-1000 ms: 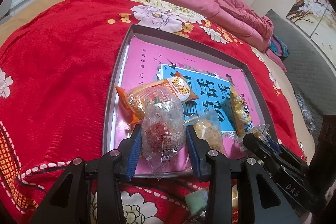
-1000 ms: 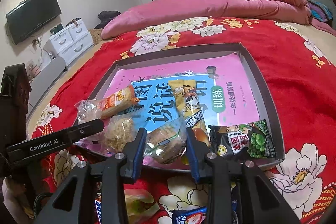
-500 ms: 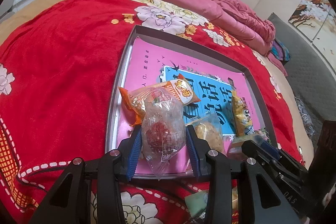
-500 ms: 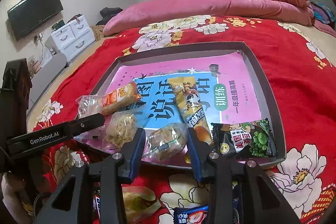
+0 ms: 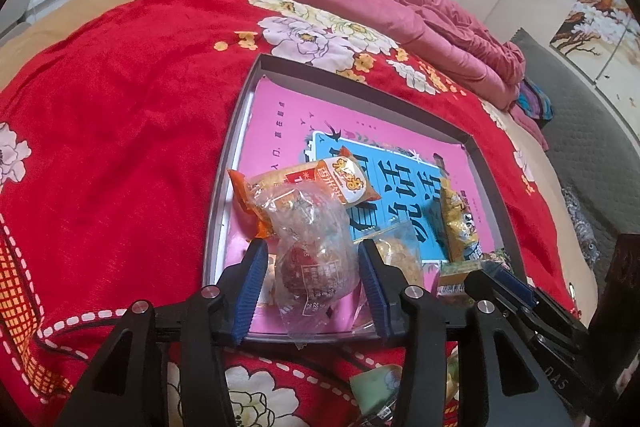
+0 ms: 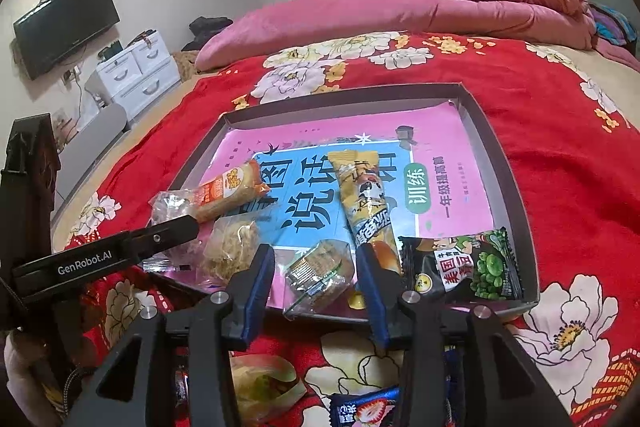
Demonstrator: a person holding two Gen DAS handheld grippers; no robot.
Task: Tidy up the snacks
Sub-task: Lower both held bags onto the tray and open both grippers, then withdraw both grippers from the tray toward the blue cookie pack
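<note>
Blue-padded left gripper [image 5: 312,281] jaws are opening around the clear-wrapped red snack [image 5: 316,263] at the tray [image 5: 224,203] near edge. Right gripper [image 6: 316,277] jaws are opening around the cracker packet [image 6: 320,273] there.

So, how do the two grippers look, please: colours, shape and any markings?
Both are alike. The left gripper and the right gripper have glossy black angular frames, silver round screws and blue ribbed pads. The left one's side reads "GenRobot.AI" in white.

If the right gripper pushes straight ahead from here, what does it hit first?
The clear-wrapped biscuit pack lying between the opening jaws of the right gripper. Past it lies the tray floor; the yellow snack pack sits slightly right.
</note>
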